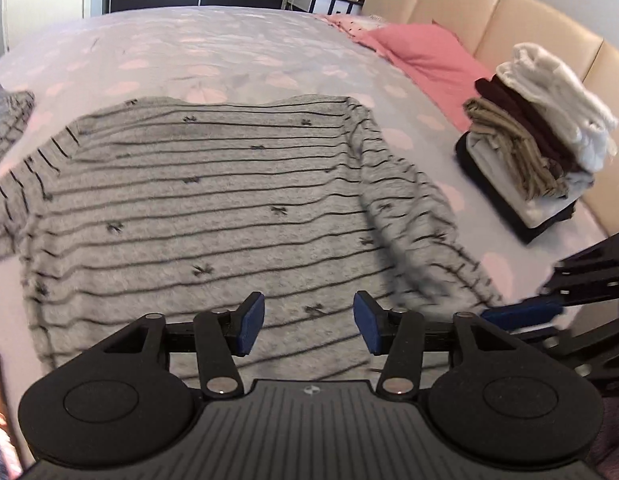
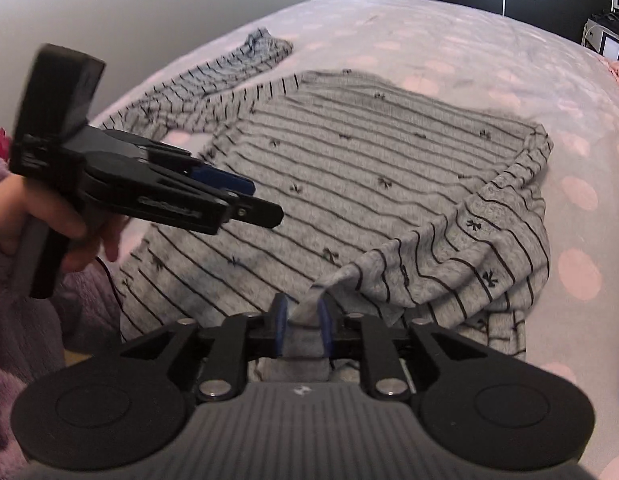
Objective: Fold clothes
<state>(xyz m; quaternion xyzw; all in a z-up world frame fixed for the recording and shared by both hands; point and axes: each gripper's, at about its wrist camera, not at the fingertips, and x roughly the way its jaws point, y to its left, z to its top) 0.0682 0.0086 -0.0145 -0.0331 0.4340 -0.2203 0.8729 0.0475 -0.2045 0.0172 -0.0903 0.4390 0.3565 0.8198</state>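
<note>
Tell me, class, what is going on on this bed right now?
A person with a gripper in each hand is folding a grey striped sweater spread on the bed. The right gripper has a sleeve end between its jaws. The left gripper hovers open over the hem, holding nothing. A stack of folded clothes waits beside.

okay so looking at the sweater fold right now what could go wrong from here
The right gripper has only a thin tip of the sleeve between its pads, so it could slip out early. The left gripper hangs open and empty, so nothing pins the striped sweater; the body may drag and bunch.
</note>
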